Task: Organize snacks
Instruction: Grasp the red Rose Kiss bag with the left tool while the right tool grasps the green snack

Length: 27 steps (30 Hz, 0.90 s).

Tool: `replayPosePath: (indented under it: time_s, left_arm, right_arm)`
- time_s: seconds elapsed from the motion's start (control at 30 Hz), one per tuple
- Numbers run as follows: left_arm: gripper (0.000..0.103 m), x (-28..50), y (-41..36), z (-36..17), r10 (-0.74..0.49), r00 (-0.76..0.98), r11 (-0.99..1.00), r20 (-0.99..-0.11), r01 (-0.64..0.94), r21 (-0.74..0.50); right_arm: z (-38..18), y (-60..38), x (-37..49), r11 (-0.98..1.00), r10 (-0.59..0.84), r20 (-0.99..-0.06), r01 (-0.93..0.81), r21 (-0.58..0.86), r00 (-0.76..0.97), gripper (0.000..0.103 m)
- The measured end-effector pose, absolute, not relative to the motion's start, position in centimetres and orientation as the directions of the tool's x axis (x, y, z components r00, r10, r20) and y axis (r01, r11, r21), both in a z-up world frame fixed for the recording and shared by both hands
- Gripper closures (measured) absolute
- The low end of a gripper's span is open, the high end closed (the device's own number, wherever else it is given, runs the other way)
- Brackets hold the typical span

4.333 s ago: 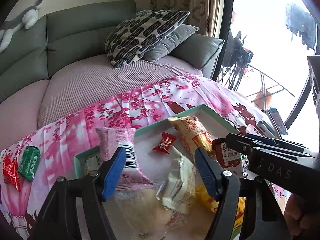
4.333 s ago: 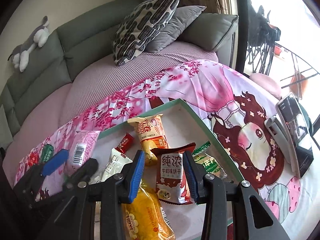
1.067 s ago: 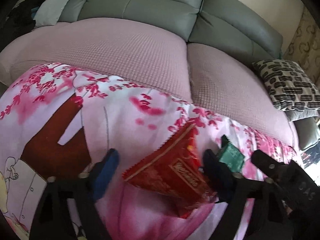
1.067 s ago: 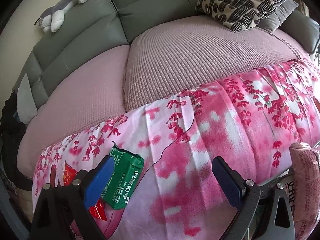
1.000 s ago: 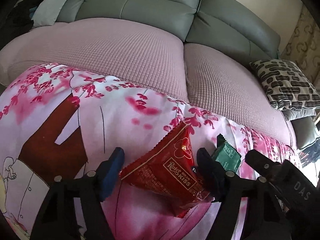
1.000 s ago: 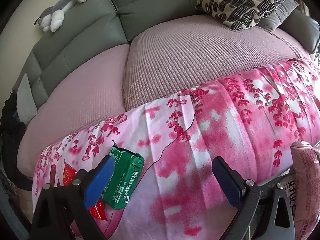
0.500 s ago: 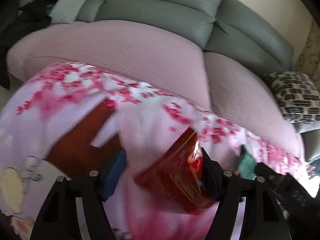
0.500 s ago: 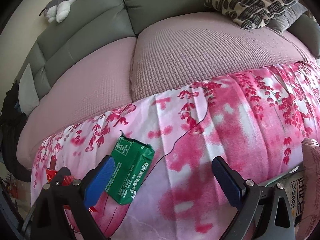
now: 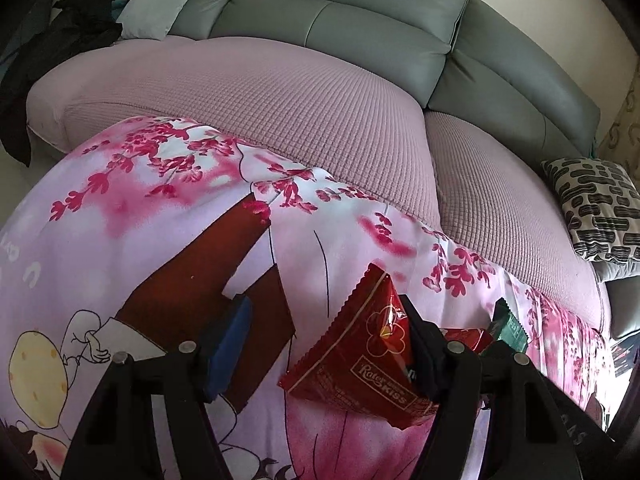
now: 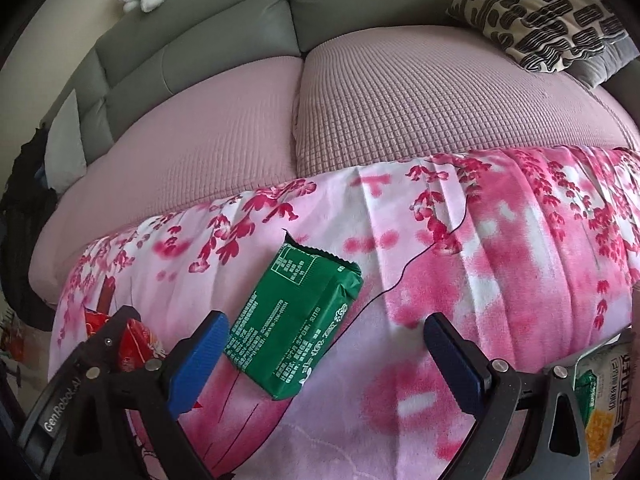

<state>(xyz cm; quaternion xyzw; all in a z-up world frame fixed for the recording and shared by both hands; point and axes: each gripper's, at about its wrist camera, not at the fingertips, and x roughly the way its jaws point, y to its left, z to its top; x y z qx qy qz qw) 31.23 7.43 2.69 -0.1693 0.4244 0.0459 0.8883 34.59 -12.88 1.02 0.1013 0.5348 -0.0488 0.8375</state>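
The left gripper point(image 9: 326, 340) hangs over the pink blossom-print cloth point(image 9: 168, 216) with its jaws parted. A red snack packet point(image 9: 372, 356) stands tilted between them: it leans against the right-hand finger at about 3 o'clock, while the blue pad point(image 9: 230, 344) at 9 o'clock stands clear of it, with bare cloth showing in the gap. Whether the packet is truly pinched or only resting against that one finger cannot be told. Just past the right finger, at 3 o'clock, the corner of a green snack packet point(image 9: 508, 326) peeks out on the cloth.

The right gripper point(image 10: 326, 354) is released, its jaws spread wide and empty. The green snack packet point(image 10: 296, 320) lies flat on the cloth, its lower end just beside the left pad point(image 10: 198, 364) and within the gap; the right pad is well apart from it. At 8 o'clock in the right wrist view, the other gripper's black frame carries the red packet point(image 10: 134, 344). At 4 o'clock more snack wrappers point(image 10: 608, 400) show at the frame's edge. Beyond the cloth, at 12 o'clock, lies a sofa point(image 10: 400, 92) with a patterned cushion point(image 10: 536, 12).
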Motion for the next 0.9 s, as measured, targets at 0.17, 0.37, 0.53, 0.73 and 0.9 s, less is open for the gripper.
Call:
replayPosePath:
  time_s: [0.17,0.37,0.53,0.73,0.9]
  left_arm:
    - [0.03,31.3,7.1,2.7,-0.066,0.629,0.943,-0.775,-0.215,-0.255]
    - [0.031,31.4,6.5,2.7,-0.08,0.623,0.951,-0.778,-0.185,-0.246]
    - [0.059,31.4,5.8,2.9,-0.151,0.626,0.948,-0.765,-0.127,-0.292]
    - [0.06,31.4,5.6,3.0,-0.153,0.63,0.951,-0.761,-0.116,-0.288]
    - [0.06,31.4,5.7,2.9,-0.156,0.631,0.948,-0.76,-0.121,-0.294]
  right_arm:
    - [1.1,-13.0,34.4,0.977,-0.013,-0.9,0.198,0.082,0.435,0.008]
    - [1.8,-12.9,34.3,0.98,0.016,-0.89,0.168,0.103,0.455,0.035]
    - [2.2,-12.5,34.3,0.981,0.054,-0.884,0.139,0.132,0.463,0.057]
    - [2.4,-12.2,34.0,0.981,0.067,-0.882,0.133,0.145,0.467,0.065]
    - [2.6,-12.8,34.0,0.98,0.062,-0.883,0.14,0.143,0.464,0.065]
